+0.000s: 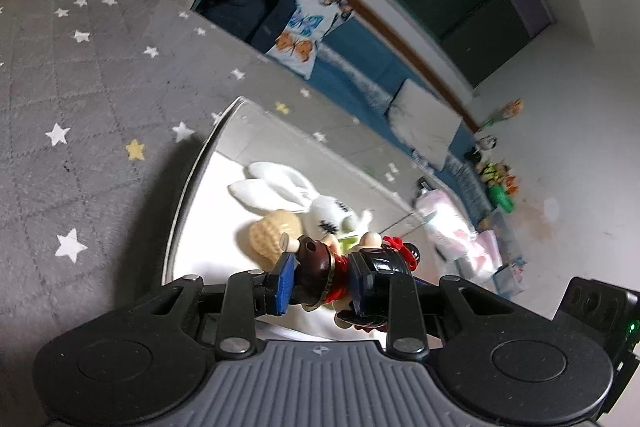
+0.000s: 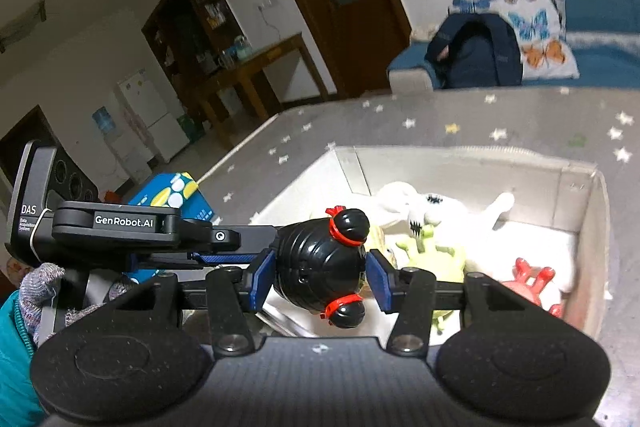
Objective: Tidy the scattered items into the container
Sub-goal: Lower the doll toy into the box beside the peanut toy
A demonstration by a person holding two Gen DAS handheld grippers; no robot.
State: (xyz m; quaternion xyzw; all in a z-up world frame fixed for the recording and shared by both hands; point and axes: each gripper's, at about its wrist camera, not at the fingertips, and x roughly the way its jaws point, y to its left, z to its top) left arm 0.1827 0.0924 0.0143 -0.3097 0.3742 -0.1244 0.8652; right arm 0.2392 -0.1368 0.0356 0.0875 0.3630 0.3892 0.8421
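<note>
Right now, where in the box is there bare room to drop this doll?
Inside the box, bare floor shows along the left wall beside the rabbit's ears, and in the far right corner behind its arm. The middle is crowded: rabbit, green toy, red toy by the right wall. The left hand-held gripper and right hand-held gripper both grip the doll.

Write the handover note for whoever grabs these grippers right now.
Left gripper: shut on the doll, at its body.
Right gripper: fingers closed against the same doll's black head.
The doll hangs over the box, near its edge.
Done: white rabbit, green toy, red toy and beige knitted piece lie inside.
Left: release the doll into the box, then check the rug for more.
</note>
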